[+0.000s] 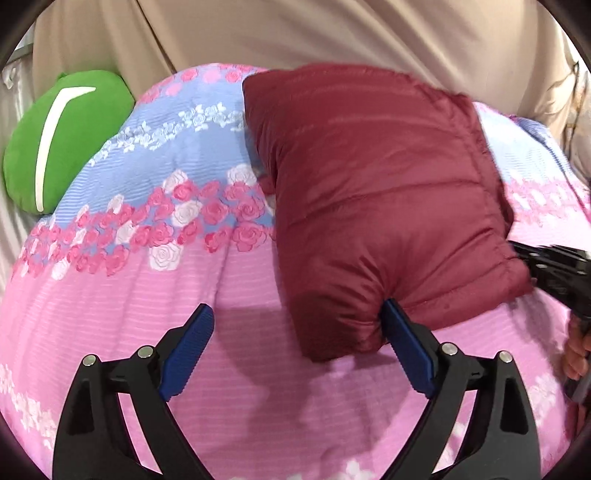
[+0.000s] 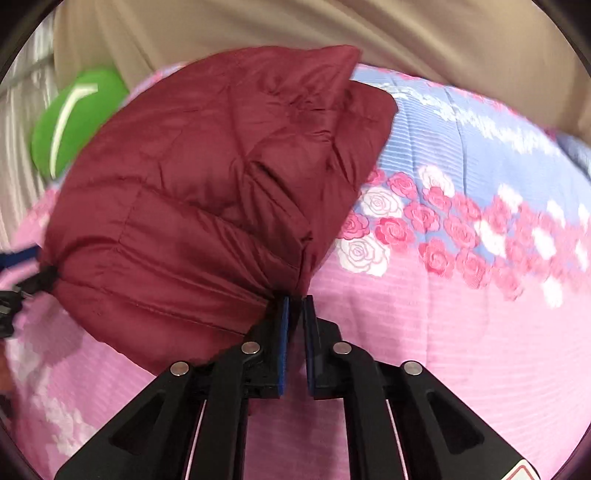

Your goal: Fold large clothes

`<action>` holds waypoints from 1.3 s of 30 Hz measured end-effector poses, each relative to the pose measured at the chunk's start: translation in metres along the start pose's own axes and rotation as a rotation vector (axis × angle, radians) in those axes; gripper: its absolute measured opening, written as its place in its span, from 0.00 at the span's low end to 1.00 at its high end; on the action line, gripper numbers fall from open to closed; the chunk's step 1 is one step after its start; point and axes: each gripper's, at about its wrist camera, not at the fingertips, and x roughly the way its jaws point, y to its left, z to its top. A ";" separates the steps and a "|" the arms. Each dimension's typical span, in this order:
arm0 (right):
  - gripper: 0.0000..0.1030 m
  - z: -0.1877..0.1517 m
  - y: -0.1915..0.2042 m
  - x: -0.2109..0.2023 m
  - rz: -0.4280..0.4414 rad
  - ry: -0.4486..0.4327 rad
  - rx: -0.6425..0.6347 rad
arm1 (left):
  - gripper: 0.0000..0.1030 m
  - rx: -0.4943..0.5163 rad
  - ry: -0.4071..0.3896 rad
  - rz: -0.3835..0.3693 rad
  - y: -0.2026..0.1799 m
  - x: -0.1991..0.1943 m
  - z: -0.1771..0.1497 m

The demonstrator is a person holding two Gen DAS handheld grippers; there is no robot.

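A dark red puffer jacket (image 1: 376,192) lies folded into a thick bundle on a pink and blue floral bedspread (image 1: 147,280). My left gripper (image 1: 295,317) is open, its jaws wide apart; the near corner of the jacket lies against its right finger (image 1: 406,339). In the right wrist view my right gripper (image 2: 295,301) is shut on the jacket's (image 2: 207,206) near right corner, holding it. The right gripper also shows at the right edge of the left wrist view (image 1: 554,269).
A green cushion (image 1: 62,136) with a white stripe lies at the far left of the bed, also in the right wrist view (image 2: 77,114). A beige fabric backdrop (image 1: 295,33) rises behind the bed. Bare bedspread (image 2: 461,332) lies right of the jacket.
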 end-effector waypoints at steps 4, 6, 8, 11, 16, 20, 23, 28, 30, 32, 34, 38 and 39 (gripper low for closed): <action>0.06 0.005 -0.005 -0.023 0.017 -0.022 0.073 | 0.87 0.013 -0.009 0.041 -0.006 -0.004 0.003; 0.06 0.005 -0.001 -0.049 0.045 -0.094 0.081 | 0.87 0.037 -0.030 0.073 -0.010 -0.009 0.003; 0.06 0.005 0.008 -0.057 0.053 -0.120 0.062 | 0.87 0.042 -0.029 0.088 -0.012 -0.007 0.002; 0.06 -0.002 0.017 -0.030 0.035 -0.046 0.028 | 0.87 0.013 -0.023 0.080 -0.010 -0.005 0.002; 0.06 -0.008 0.012 -0.017 0.046 0.003 0.081 | 0.86 0.001 -0.030 0.079 -0.011 -0.010 -0.001; 0.06 -0.009 0.012 -0.054 0.027 -0.067 0.125 | 0.86 -0.018 -0.044 0.074 -0.013 -0.019 -0.006; 0.12 -0.018 0.015 -0.073 0.036 -0.109 0.150 | 0.90 -0.038 -0.073 0.081 -0.017 -0.029 -0.015; 0.40 -0.049 0.027 -0.086 -0.034 -0.154 0.161 | 0.93 -0.094 -0.090 0.045 -0.028 -0.037 -0.040; 0.43 -0.060 0.033 -0.083 -0.058 -0.147 0.160 | 0.93 -0.104 -0.094 0.058 -0.034 -0.038 -0.050; 0.46 -0.070 0.040 -0.079 -0.087 -0.127 0.150 | 0.93 -0.100 -0.087 0.068 -0.040 -0.037 -0.060; 0.49 -0.079 0.047 -0.074 -0.111 -0.117 0.130 | 0.93 -0.101 -0.083 0.063 -0.043 -0.039 -0.064; 0.51 -0.088 0.055 -0.064 -0.109 -0.072 0.121 | 0.94 -0.107 -0.110 0.113 -0.046 -0.047 -0.068; 0.52 -0.089 0.055 -0.065 -0.110 -0.075 0.124 | 0.94 -0.110 -0.103 0.117 -0.047 -0.046 -0.069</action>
